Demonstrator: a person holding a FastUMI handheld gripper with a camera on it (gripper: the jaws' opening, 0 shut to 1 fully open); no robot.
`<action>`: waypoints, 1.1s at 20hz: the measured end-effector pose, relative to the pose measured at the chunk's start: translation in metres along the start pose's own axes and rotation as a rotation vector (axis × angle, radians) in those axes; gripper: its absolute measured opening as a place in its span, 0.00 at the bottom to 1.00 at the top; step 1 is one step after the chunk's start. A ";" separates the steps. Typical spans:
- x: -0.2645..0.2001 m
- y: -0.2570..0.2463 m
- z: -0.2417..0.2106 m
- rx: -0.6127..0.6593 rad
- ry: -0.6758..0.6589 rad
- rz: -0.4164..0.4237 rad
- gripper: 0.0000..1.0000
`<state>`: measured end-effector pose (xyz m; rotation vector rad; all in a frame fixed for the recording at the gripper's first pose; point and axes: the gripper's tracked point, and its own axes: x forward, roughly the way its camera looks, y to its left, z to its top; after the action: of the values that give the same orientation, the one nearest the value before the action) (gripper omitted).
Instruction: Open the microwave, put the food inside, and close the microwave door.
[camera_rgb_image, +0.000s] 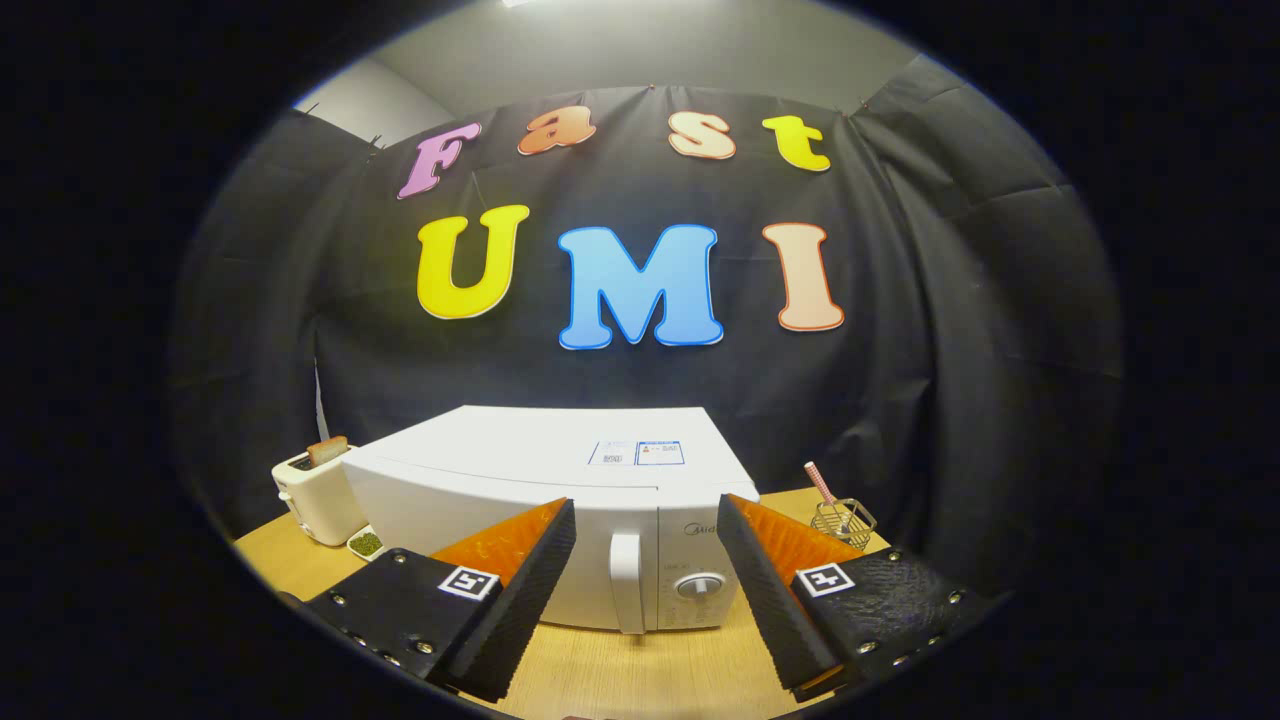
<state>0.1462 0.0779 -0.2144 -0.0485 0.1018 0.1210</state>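
A white microwave (520, 470) stands on the wooden table (640, 670) with its door shut. Its vertical door handle (627, 580) and a round dial (700, 586) face me, just beyond the gap between my fingers. My gripper (646, 515) is open, held a little above the table in front of the microwave, with nothing between its fingers. The left finger covers part of the door front. I cannot make out the food for certain.
A white toaster (312, 497) with a slice of bread in it stands left of the microwave, and a small dish of green bits (365, 543) lies beside it. A wire basket (843, 520) with a striped stick sits to the microwave's right. Black cloth walls close the booth behind.
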 end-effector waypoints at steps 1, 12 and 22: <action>0.009 0.001 -0.010 0.003 0.012 0.002 0.93; 0.064 0.009 -0.085 0.020 0.103 -0.008 0.57; 0.059 0.016 -0.086 0.057 0.167 -0.025 0.12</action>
<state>0.1937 0.0961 -0.3069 -0.0033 0.2717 0.0892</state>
